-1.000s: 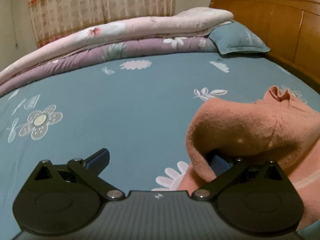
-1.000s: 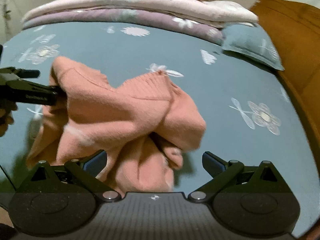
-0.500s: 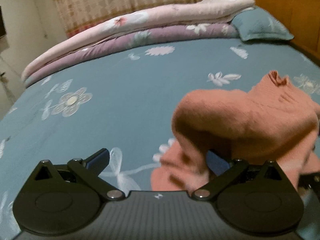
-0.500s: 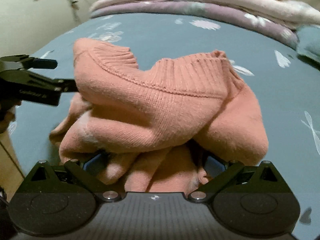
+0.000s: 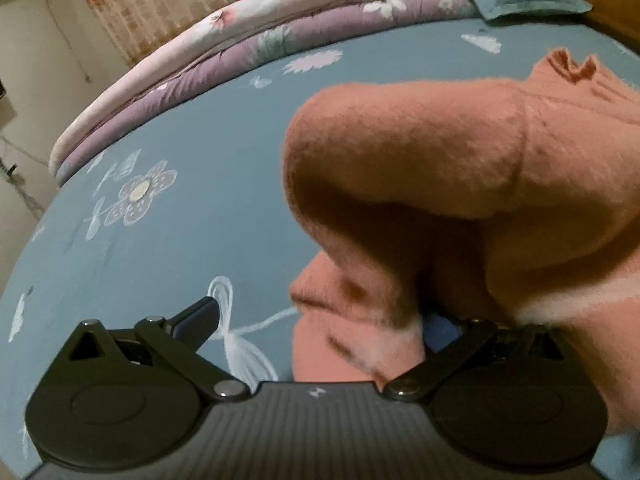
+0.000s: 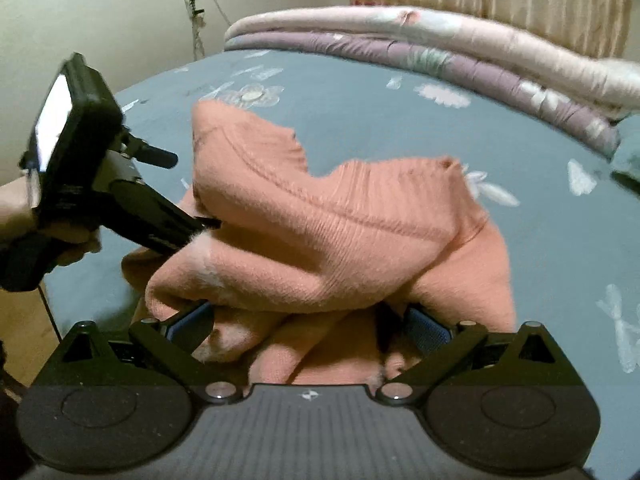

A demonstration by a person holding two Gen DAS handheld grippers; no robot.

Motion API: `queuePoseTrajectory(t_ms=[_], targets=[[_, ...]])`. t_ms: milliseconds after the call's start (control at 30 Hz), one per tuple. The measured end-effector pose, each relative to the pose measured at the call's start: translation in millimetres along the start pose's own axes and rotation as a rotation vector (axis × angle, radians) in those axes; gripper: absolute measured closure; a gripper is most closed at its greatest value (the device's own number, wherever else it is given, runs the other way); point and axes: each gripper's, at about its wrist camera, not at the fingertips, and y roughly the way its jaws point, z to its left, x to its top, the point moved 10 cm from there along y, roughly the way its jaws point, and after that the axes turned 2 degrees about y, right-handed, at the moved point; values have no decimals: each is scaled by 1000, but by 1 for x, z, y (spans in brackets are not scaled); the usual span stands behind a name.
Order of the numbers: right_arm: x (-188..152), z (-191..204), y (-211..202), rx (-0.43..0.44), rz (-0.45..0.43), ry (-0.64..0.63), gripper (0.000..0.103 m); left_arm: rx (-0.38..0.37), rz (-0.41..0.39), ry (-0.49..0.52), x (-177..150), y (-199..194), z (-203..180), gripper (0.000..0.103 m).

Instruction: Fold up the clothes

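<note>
Peach knit sweater bunched up on the bed.
Left claw and right claw both spread wide, fabric draped over them.

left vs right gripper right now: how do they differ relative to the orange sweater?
Left gripper: the orange sweater drapes over one finger only, and the other finger is bare above the bedsheet. Right gripper: the sweater bunches across the whole gap, against both fingers. The left gripper sits at the sweater's edge, the right gripper faces its middle. Shared: both sets of jaws stand wide open, neither clamped on fabric.
</note>
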Motion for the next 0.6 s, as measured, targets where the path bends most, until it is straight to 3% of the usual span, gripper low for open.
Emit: queuePoseTrajectory(t_ms=[67, 233, 300, 433, 600], targets=[[4, -1, -9, -51, -22, -5, 0, 8, -26, 19, 6, 4, 5, 0], [9, -9, -26, -192, -60, 19, 0, -133, -30, 25, 15, 22, 9, 3], [5, -14, -26, -238, -47, 55, 0, -190, -47, 91, 17, 26, 1, 5], [3, -11, -17, -309, -13, 110, 0, -231, -102, 131, 23, 33, 6, 5], [10, -5, -11, -402, 13, 133, 0, -247, -126, 93, 32, 44, 30, 5]])
